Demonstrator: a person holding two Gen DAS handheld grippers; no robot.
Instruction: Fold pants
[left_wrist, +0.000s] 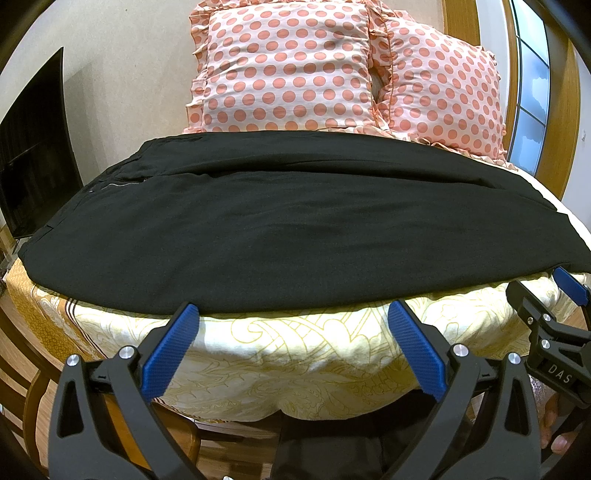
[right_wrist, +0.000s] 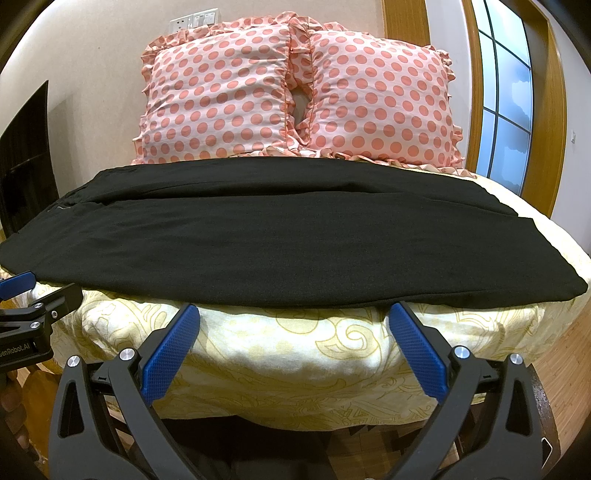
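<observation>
Left wrist view: black pants (left_wrist: 295, 229) lie flat across the bed (left_wrist: 280, 354); left gripper (left_wrist: 293, 314) and right gripper (right_wrist: 293, 314) both gape, empty, at the near edge.

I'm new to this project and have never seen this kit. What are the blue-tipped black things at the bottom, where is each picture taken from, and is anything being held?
They are hand-held tongs, one in each of a person's hands, each carrying a wide-angle camera that looks along its fingers. One picture comes from the left tongs, the other from the right tongs. Both are open and hold nothing. Black pants lie flat across a bed with a yellow patterned cover, their near edge just beyond the fingertips. Two polka-dot pillows stand behind.
</observation>
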